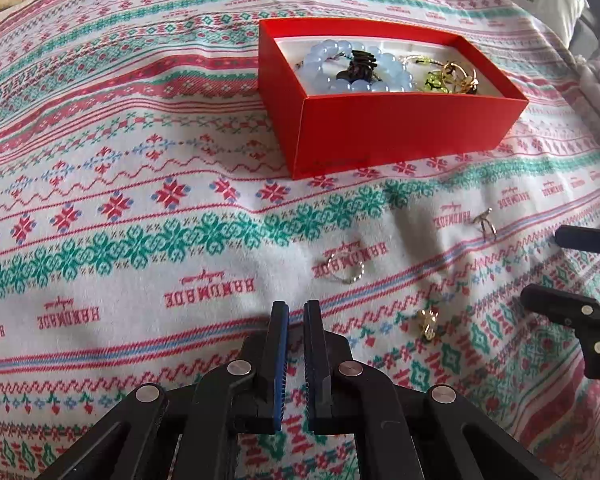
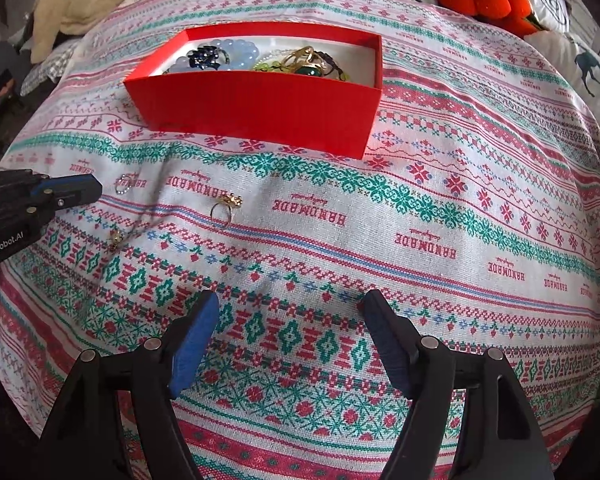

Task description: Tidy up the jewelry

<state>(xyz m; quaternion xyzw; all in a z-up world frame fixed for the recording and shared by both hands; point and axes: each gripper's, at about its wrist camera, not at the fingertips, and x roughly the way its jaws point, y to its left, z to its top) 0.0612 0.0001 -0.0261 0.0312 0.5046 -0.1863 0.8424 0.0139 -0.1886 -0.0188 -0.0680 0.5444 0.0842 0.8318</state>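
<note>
Open red cardboard box (image 1: 380,120) at 12 o'clock on the patterned bedspread (image 1: 140,240), holding a pale blue bead bracelet (image 1: 384,76) and gold pieces. Three rings loose at 5 o'clock from box: silver ring (image 1: 345,270), gold ring (image 2: 225,210), small gold ornament (image 1: 428,323). Left gripper (image 1: 296,308) jaws nearly together, empty. Right gripper (image 2: 290,312) jaws wide apart, empty.

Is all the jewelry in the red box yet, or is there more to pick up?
Partly done. The red box already holds the blue bead bracelet and some gold pieces. Nothing is in hand: the left gripper is nearly shut on nothing and the right gripper is open. Left on the blanket: the silver ring, the gold ring and a small gold charm.
</note>
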